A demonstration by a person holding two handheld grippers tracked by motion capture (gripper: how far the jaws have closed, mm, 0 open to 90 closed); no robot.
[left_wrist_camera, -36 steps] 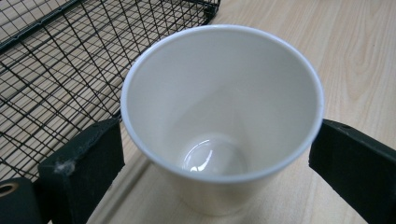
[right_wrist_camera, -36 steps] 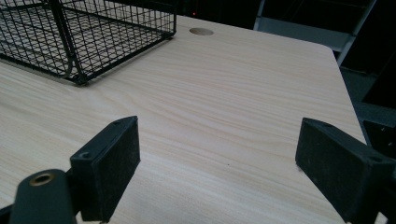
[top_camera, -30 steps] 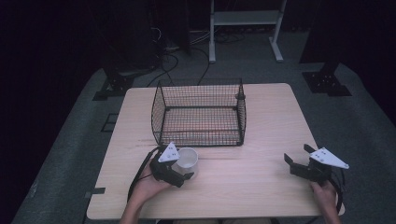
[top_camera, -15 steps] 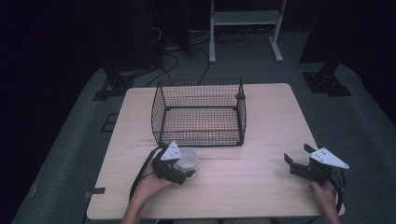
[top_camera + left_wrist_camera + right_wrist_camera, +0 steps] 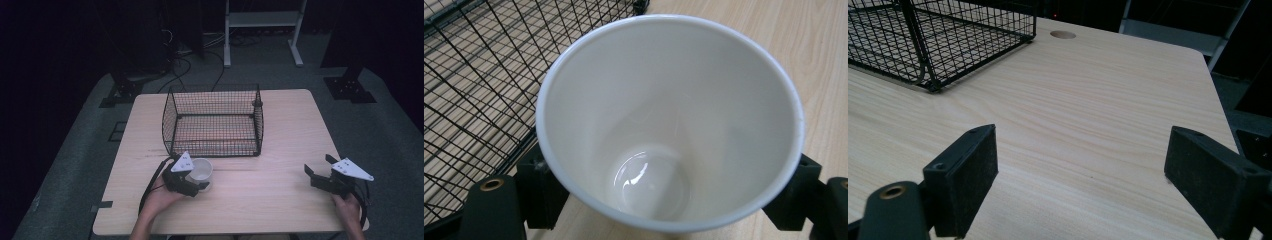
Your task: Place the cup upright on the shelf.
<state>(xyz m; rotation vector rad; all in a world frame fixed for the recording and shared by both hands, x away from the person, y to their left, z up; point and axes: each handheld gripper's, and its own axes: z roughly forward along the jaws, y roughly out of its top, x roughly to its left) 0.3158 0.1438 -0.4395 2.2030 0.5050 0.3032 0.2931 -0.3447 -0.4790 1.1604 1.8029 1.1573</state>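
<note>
A white paper cup (image 5: 202,169) stands upright on the wooden table (image 5: 280,200), just in front of the black wire basket (image 5: 215,147). My left gripper (image 5: 199,177) has just been closing with the cup between its jaws and is now shut on it. In the left gripper view the empty cup (image 5: 669,125) sits between the two black pads (image 5: 540,189) of my left gripper (image 5: 669,200), with the basket (image 5: 474,75) to the left. My right gripper (image 5: 319,166) rests near the table's right front corner, open with nothing between its jaws (image 5: 1088,175).
The basket (image 5: 948,35) is empty and open at the top. A round hole (image 5: 1062,34) sits near the table's far edge. Beyond the table are a white metal rack (image 5: 262,20), floor cables (image 5: 185,50) and dark stand feet (image 5: 350,90).
The left gripper's jaws have drawn in against the cup's sides. Both hands and the cup stay where they were.
</note>
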